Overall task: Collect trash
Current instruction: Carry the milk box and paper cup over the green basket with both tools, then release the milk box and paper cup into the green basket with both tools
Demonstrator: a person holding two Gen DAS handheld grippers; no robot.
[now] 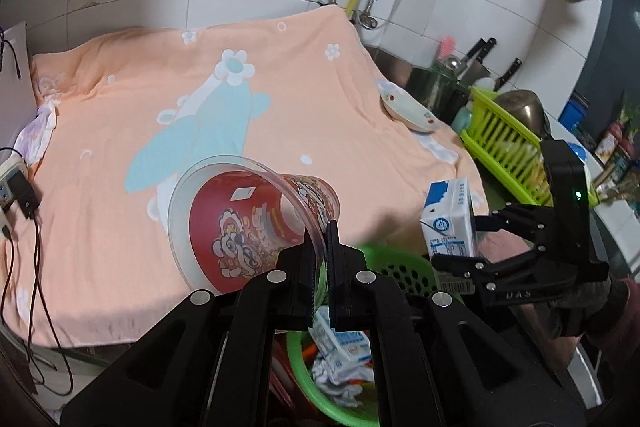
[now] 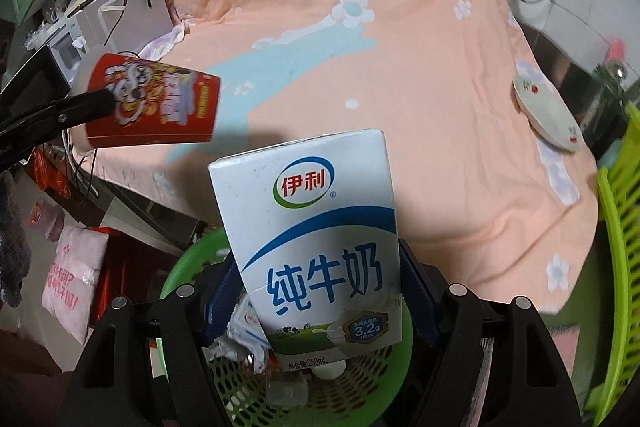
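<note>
Above the green mesh bin, already holding crumpled wrappers, both pieces of trash hang ready to drop. Left gripper has its jaws pressed together on the rim of the red paper cup; right gripper pinches the milk carton by its sides. On the peach blanket only a dish remains, so I judge collecting nearly finished, with only the releases left.

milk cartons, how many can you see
2: one milk carton held in the right tongs, one crumpled carton in the green basket. More may lie hidden there.
</note>
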